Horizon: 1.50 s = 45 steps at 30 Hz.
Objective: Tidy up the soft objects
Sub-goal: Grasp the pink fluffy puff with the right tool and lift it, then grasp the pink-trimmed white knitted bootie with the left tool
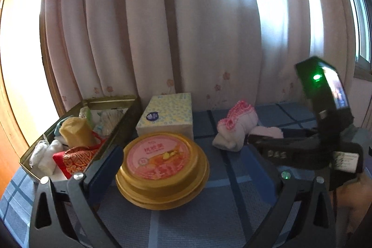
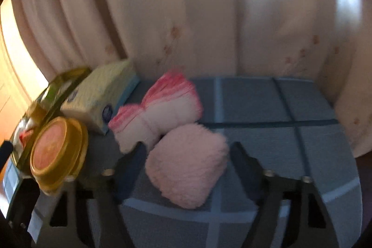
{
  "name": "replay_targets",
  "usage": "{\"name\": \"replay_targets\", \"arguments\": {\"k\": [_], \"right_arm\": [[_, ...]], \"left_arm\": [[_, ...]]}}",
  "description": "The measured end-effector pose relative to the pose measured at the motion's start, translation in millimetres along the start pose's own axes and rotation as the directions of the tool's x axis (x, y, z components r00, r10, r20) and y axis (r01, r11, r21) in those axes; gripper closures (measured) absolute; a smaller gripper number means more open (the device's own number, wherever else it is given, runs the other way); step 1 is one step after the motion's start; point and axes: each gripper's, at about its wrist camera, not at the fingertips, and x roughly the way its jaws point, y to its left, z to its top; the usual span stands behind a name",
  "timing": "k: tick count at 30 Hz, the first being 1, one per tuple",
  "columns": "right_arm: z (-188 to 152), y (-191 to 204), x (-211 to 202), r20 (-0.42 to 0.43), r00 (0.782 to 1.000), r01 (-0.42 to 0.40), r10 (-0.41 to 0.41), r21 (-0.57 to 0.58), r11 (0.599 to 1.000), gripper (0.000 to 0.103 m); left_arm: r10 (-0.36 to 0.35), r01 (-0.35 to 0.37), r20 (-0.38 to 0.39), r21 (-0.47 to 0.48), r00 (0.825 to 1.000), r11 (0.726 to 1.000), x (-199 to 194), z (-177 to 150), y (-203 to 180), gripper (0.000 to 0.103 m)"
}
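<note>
A fluffy pale pink soft item (image 2: pixel 186 166) lies on the blue checked cloth between the fingers of my right gripper (image 2: pixel 188 155). The pads stand close on either side without squeezing it, so the gripper is open. Just behind it rests a white bundle with a pink frilled edge (image 2: pixel 158 113) (image 1: pixel 234 127). In the left wrist view the right gripper (image 1: pixel 260 138) reaches in from the right, with the pink item (image 1: pixel 267 131) partly hidden by it. My left gripper (image 1: pixel 186 176) is open wide around a round gold container (image 1: pixel 162 166), with its left pad nearest it.
An open metal tin (image 1: pixel 125 113) at the left holds several soft items, among them a yellow roll (image 1: pixel 76 131) and a red pouch (image 1: pixel 76 159). A tissue pack (image 1: pixel 167 115) stands beside it. Curtains (image 1: pixel 186 27) hang behind the table. A hand (image 1: pixel 355 201) holds the right gripper.
</note>
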Motion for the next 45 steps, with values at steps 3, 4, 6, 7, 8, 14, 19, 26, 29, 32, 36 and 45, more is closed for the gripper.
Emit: {"name": "replay_targets", "arguments": {"k": [3,4,6,7,8,14,19,26,29,32,36,45], "right_arm": [[-1.3,-0.9,3.2,-0.017,1.000,-0.022,0.021,-0.003,1.000,0.062],[-2.0,-1.2,0.4,-0.008,1.000,-0.030,0.030,-0.010,0.999,0.078],[-3.0,-4.0,-3.2,0.010,0.999,-0.050,0.051,-0.023,0.998,0.083],[-3.4,-7.7,-7.5,0.031,0.997,-0.069,0.069,-0.013,0.998,0.083],[-3.2,-14.0,-13.6,0.067,0.994,-0.089,0.088,0.007,0.996,0.083],[-2.0,-58.8,-50.3,0.310,0.950,-0.084,0.040,0.129,0.988,0.083],[-1.1,-80.0,-70.8,0.406,0.908,0.013,-0.104,0.221,0.975,0.083],[1.5,-79.8,-72.1,0.416,0.897,0.051,-0.149,0.237,0.970,0.083],[2.5,-74.4,-70.9,0.426,0.892,0.060,-0.151,0.219,0.974,0.083],[-1.0,-74.7,-73.4,0.435,0.888,0.060,-0.149,0.213,0.975,0.083],[0.2,-75.9,-69.7,0.426,0.895,0.049,-0.133,0.202,0.978,0.083],[0.5,-76.0,-69.2,0.424,0.895,0.057,-0.141,0.204,0.977,0.083]], "left_arm": [[-0.002,0.002,-0.016,0.009,1.000,1.000,2.6,0.4,-5.4,0.000],[-0.003,0.004,-0.017,0.014,1.000,1.000,2.6,0.6,-8.0,0.000],[-0.013,0.014,-0.017,0.034,1.000,0.999,3.2,0.7,-14.0,0.000],[-0.023,0.024,-0.020,0.044,1.000,0.999,4.1,0.9,-17.8,0.000],[-0.033,0.035,-0.023,0.052,0.999,0.998,5.3,1.3,-20.6,0.000],[-0.065,0.065,0.000,0.101,0.998,0.993,12.1,16.9,-45.9,0.000],[-0.108,0.115,-0.050,0.151,0.993,0.982,39.6,49.7,-75.4,0.000],[-0.106,0.147,-0.273,0.134,0.956,0.980,116.1,57.9,-103.1,0.019],[-0.081,0.132,-0.345,0.126,0.935,0.983,140.9,53.8,-107.5,0.036],[-0.061,0.114,-0.369,0.123,0.927,0.986,153.5,48.6,-107.0,0.037],[-0.062,0.109,-0.378,0.105,0.924,0.988,159.5,43.7,-102.3,0.035],[-0.102,0.148,-0.396,0.087,0.913,0.985,163.3,36.7,-106.2,0.041]]}}
